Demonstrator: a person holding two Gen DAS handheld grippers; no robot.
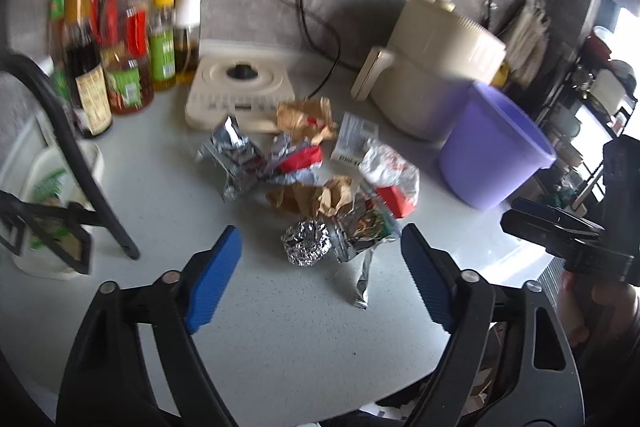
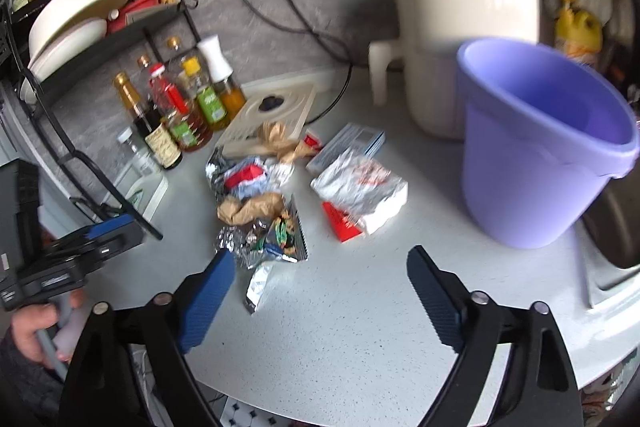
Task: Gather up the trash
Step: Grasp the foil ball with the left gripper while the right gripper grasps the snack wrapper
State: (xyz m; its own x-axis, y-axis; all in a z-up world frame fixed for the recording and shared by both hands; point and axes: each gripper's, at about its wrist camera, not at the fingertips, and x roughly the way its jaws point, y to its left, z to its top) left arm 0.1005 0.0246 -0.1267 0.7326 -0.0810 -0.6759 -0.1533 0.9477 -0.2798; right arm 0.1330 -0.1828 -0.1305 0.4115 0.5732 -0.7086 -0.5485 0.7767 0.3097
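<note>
Left wrist view: the left gripper (image 1: 320, 259) hangs over the speckled counter (image 1: 280, 339) with its blue-padded jaws wide apart and empty. The trash pile (image 1: 308, 163) lies directly ahead of them; its nearest member, a crumpled foil ball (image 1: 306, 242), sits just beyond the fingertips and roughly on the midline between them, touching a printed snack wrapper (image 1: 366, 227) whose silver tail runs back toward the right-hand finger. The purple bucket (image 1: 494, 151) stands to the right of the pile, well apart from it. Right wrist view: the right gripper (image 2: 318, 263) likewise has its jaws spread, holding nothing. Here the pile sits ahead and left of centre, its near edge beside the left-hand finger, while the bucket rises close on the right; whether anything lies inside it cannot be told. Judged from both views, the left gripper is the better aligned on the foil ball, needing a short straight advance, whereas the right stands nearer the bucket.
</note>
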